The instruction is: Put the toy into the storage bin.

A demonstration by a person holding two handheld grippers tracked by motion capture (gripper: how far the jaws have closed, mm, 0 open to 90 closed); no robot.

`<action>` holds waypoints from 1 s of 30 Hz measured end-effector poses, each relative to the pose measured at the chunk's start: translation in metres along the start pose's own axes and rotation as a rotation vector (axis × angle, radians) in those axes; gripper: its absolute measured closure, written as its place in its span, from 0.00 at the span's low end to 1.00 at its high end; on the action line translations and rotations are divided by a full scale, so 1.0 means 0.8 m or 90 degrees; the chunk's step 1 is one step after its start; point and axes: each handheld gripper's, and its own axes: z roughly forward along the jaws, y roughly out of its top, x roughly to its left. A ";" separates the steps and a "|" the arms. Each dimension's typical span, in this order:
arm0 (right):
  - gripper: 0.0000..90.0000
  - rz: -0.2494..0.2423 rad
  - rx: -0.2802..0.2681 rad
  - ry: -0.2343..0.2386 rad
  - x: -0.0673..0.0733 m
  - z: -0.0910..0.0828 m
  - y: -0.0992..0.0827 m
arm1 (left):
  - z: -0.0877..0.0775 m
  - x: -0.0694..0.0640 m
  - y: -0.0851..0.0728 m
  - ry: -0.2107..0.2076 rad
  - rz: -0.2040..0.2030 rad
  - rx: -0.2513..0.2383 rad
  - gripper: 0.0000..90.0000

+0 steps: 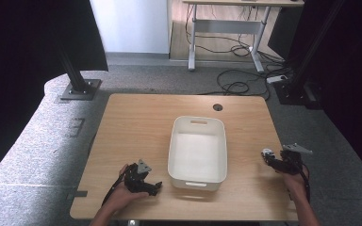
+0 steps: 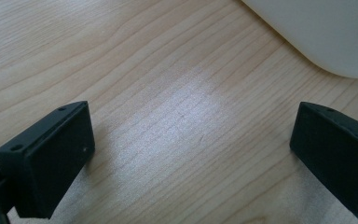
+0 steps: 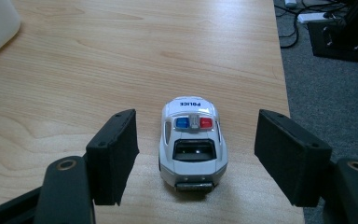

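**Toy police car between open jaws**

Near the right edge of the desk (image 1: 136, 117) sits a small white toy police car (image 3: 193, 142). It has a blue light and a red light on its roof and the word POLICE on it. The right hand-held gripper (image 3: 196, 158) has its jaws spread wide, one on each side of the car, not touching it. A white tub (image 1: 198, 150) stands in the middle of the desk, well apart from the car. The left hand-held gripper (image 2: 191, 158) is low over bare wood near the tub's front left corner, jaws wide apart, holding nothing.
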 end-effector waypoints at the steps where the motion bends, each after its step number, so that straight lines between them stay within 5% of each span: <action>1: 0.33 -0.001 0.001 0.000 0.000 0.001 0.000 | 0.000 0.000 0.000 0.000 0.000 0.000 0.00; 30: 0.38 -0.004 0.024 0.000 0.001 0.032 0.009 | 0.000 -0.001 0.000 0.002 -0.003 0.001 0.00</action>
